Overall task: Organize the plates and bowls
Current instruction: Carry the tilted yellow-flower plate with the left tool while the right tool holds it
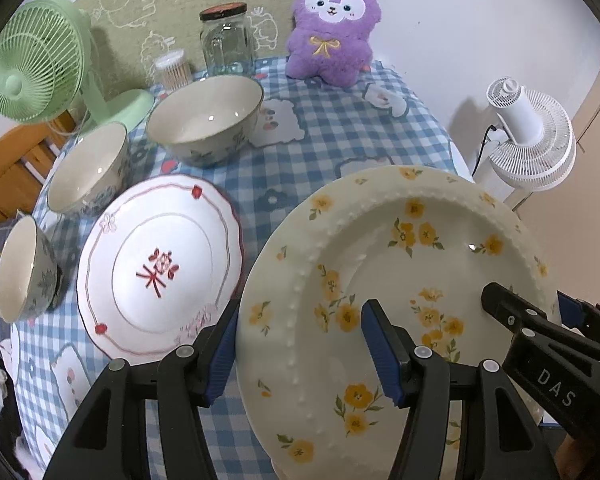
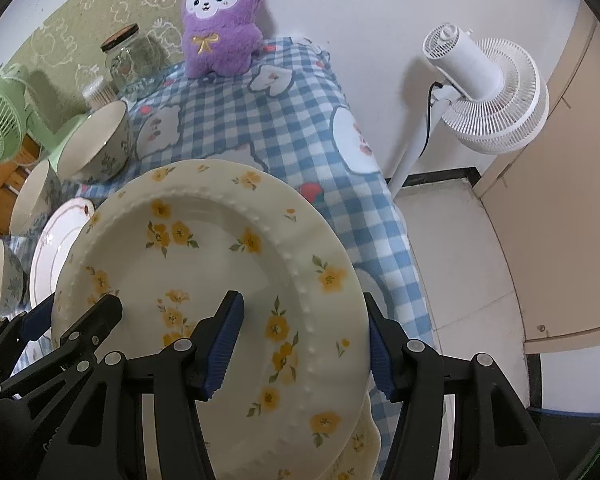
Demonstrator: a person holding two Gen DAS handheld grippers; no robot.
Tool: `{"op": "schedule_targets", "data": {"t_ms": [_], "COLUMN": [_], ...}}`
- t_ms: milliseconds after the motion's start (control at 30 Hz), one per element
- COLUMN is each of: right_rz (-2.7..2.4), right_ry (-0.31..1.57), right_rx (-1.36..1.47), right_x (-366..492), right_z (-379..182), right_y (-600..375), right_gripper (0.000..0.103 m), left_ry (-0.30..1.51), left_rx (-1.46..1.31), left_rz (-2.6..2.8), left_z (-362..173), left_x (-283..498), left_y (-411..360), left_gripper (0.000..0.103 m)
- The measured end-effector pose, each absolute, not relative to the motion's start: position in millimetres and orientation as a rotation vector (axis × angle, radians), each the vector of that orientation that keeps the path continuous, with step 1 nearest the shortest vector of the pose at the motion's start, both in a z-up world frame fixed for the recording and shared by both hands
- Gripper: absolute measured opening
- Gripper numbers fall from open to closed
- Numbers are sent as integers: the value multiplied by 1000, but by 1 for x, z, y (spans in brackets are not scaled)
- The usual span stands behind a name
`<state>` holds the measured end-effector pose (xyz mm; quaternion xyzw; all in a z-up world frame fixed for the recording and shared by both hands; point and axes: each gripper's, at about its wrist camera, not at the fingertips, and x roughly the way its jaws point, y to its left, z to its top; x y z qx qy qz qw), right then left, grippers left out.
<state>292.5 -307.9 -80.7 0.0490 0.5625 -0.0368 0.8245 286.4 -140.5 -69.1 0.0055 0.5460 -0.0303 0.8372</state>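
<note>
Plates first, from the left wrist view: the left gripper (image 1: 300, 354) straddles the near-left rim of the yellow-flowered plate (image 1: 400, 280), one pad under, one inside, and seems clamped on it, tilted above the desk (image 1: 340, 128). Beside it lies one red-patterned plate (image 1: 160, 268), and three bowls (image 1: 204, 120) line the left edge. From the right wrist view, the right gripper (image 2: 304, 344) likewise spans the opposite rim and seems closed on it; a second flowered plate (image 2: 364, 440) peeks beneath. Keep both grips level and lower evenly onto the stack.
</note>
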Motion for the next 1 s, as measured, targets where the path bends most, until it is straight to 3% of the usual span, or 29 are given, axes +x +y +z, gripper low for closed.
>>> {"op": "schedule_targets", "data": {"t_ms": [1000], "right_rz": [-113], "right_ry": [1174], "right_rx": [136], "right_x": [233], "right_z": [-100], "right_y": [-316], "right_gripper": [61], "left_ry": [1137], "left_rx": [19], "left_rz": [-114], "left_z": [-83], "left_x": [233], "left_y": [-149], "left_gripper": [61]}}
